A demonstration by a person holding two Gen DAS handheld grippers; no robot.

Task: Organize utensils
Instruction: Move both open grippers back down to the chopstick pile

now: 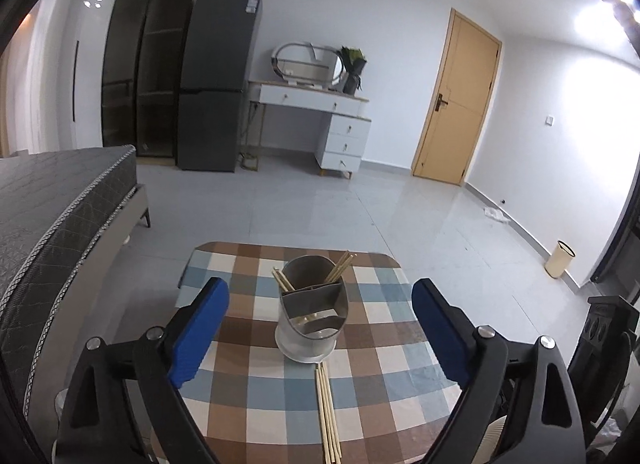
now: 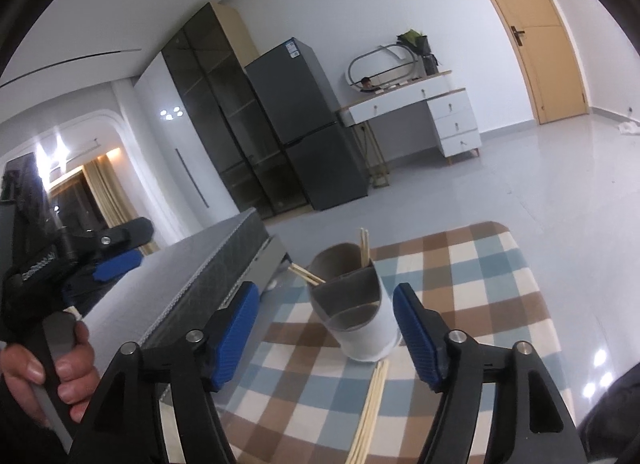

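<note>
Checkered table (image 1: pixel 256 396); only right wrist shows hand (image 2: pixel 60 368) gripping handle.

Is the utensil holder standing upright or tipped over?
Upright: the utensil holder stands on its base on the checkered table, chopsticks leaning out the top.

Utensil holder (image 1: pixel 312 312) on the table (image 1: pixel 248 404), chopsticks (image 1: pixel 340 268) in it, loose chopsticks (image 1: pixel 328 412) just before it

The loose chopsticks (image 1: pixel 329 416) run off the bottom edge of both views at the tabletop's (image 1: pixel 256 396) near edge; the holder's (image 1: pixel 312 312) wall hides the lower ends of the chopsticks inside (image 1: pixel 340 266); the tabletop's near corners lie behind gripper arms.
</note>
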